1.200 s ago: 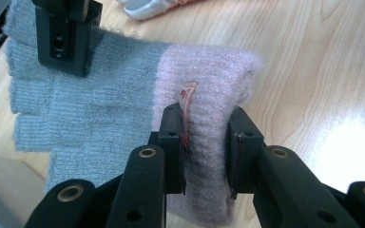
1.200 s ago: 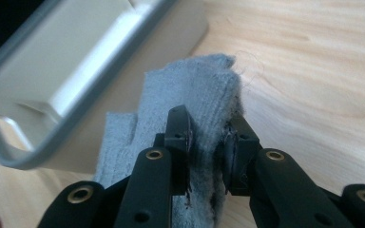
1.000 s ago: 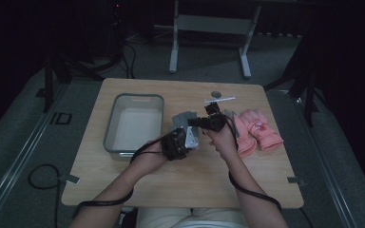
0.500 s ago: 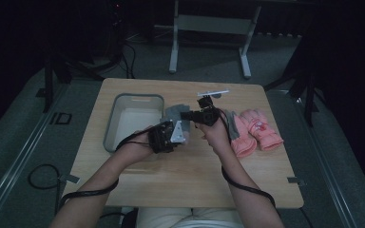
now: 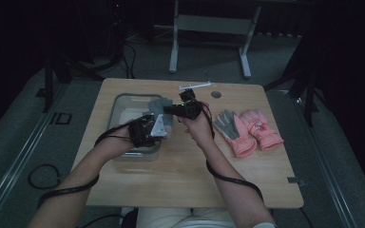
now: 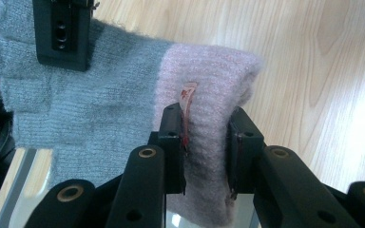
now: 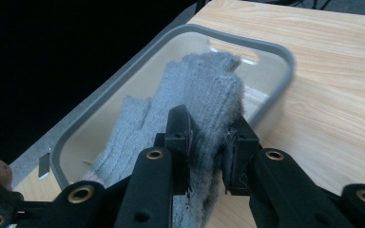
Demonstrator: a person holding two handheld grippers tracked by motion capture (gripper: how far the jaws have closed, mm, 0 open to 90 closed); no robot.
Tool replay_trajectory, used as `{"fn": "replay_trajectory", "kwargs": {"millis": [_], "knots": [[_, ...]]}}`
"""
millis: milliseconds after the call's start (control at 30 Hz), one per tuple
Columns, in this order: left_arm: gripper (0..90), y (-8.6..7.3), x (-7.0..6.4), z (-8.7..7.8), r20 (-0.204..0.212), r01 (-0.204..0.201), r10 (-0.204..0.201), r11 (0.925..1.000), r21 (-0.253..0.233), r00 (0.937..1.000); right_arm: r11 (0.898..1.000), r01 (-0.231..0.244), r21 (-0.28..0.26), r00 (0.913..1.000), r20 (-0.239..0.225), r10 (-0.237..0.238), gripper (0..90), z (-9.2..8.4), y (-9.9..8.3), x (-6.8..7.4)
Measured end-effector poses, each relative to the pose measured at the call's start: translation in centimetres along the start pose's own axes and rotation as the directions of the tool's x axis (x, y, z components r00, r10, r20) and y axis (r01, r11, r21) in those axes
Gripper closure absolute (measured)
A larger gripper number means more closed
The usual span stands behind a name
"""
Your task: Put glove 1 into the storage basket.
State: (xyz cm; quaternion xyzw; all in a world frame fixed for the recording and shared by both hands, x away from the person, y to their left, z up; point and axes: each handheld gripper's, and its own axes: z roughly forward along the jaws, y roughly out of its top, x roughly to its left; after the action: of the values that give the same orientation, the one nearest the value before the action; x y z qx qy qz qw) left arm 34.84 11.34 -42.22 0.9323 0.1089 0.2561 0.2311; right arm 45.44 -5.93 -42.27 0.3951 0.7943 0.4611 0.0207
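Holding the grey glove (image 5: 159, 108) stretched between them, left tongs (image 6: 204, 142) clamp its pink cuff and right tongs (image 7: 209, 142) its fingers, above the tray (image 5: 116, 107), likely for lowering in.

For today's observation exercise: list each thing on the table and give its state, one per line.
Grey knitted glove: held up over the tub by both claws.
Left claw: shut on the glove's pink cuff.
Right claw: shut on its grey finger end.
Clear tub: open, no lid.
Pink gloves: lying flat, side by side.
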Motion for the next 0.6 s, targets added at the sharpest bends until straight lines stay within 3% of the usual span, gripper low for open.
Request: {"fn": "replay_trajectory", "kwargs": {"millis": [100,233,400,600], "knots": [[71.6,-1.0,0.0,-0.3,-0.019,-0.018,0.019,0.9993,0.033,0.9996,1.000,-0.001,0.006,1.0000,-0.009,0.001,75.6,0.8,0.2,0.4],[71.6,-2.8,0.4,-0.5,-0.012,-0.028,0.029,0.9975,0.065,0.9995,1.000,-0.002,0.020,0.9995,-0.031,0.002,75.6,3.1,0.4,1.6],[71.4,-4.7,1.3,0.0,0.029,-0.008,0.005,0.9956,0.094,0.9996,0.999,-0.008,0.032,0.9993,-0.036,0.009,75.6,5.3,0.2,2.3],[71.4,-6.0,1.7,1.4,0.088,-0.037,0.026,0.9921,0.120,0.9958,0.997,-0.017,0.072,0.9998,-0.013,0.018,75.6,7.3,-0.7,2.1]]}}
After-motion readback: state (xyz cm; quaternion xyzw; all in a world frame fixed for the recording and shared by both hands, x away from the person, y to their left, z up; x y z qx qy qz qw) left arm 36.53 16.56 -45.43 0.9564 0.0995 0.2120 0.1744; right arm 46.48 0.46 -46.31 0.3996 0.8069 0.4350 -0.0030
